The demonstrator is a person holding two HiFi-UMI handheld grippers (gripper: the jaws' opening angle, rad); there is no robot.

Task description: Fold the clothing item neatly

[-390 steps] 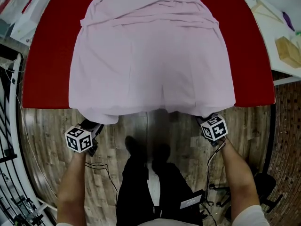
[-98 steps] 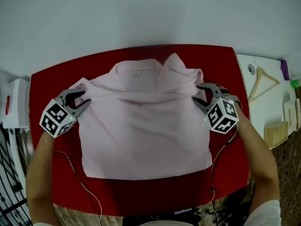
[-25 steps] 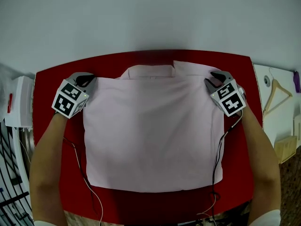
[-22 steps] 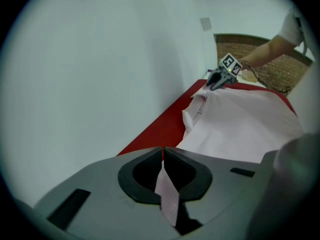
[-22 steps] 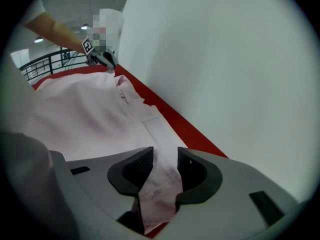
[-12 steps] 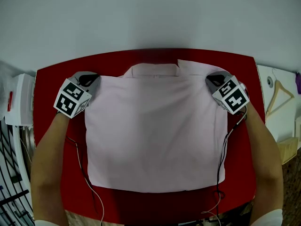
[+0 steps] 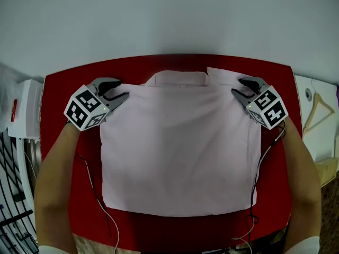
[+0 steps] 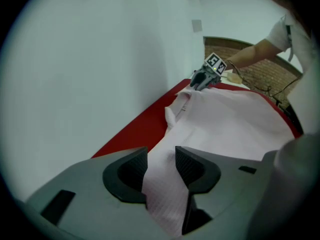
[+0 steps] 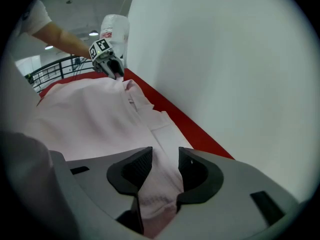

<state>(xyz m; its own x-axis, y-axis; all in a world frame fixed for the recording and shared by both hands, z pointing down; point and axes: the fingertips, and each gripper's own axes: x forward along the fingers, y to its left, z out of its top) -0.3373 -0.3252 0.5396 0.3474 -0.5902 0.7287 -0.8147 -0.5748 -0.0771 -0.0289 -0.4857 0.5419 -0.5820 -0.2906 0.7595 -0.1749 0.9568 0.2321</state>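
Observation:
A pale pink shirt lies folded into a rectangle on the red table, collar at the far edge. My left gripper is at the shirt's far left corner, its jaws opening. In the left gripper view the pink cloth still runs between the parted jaws of that gripper. My right gripper is at the far right corner, jaws also opening. A fold of the shirt lies loose in the gap of that gripper.
A pale wall rises right behind the table's far edge. A white box stands to the left. A wooden hanger lies on a white surface to the right. Gripper cables trail over the table on both sides.
Both grippers' jaws, shut on the shirt's far corners before, now stand apart. The shirt lies flat in the same place, and both hands have shifted slightly toward me.

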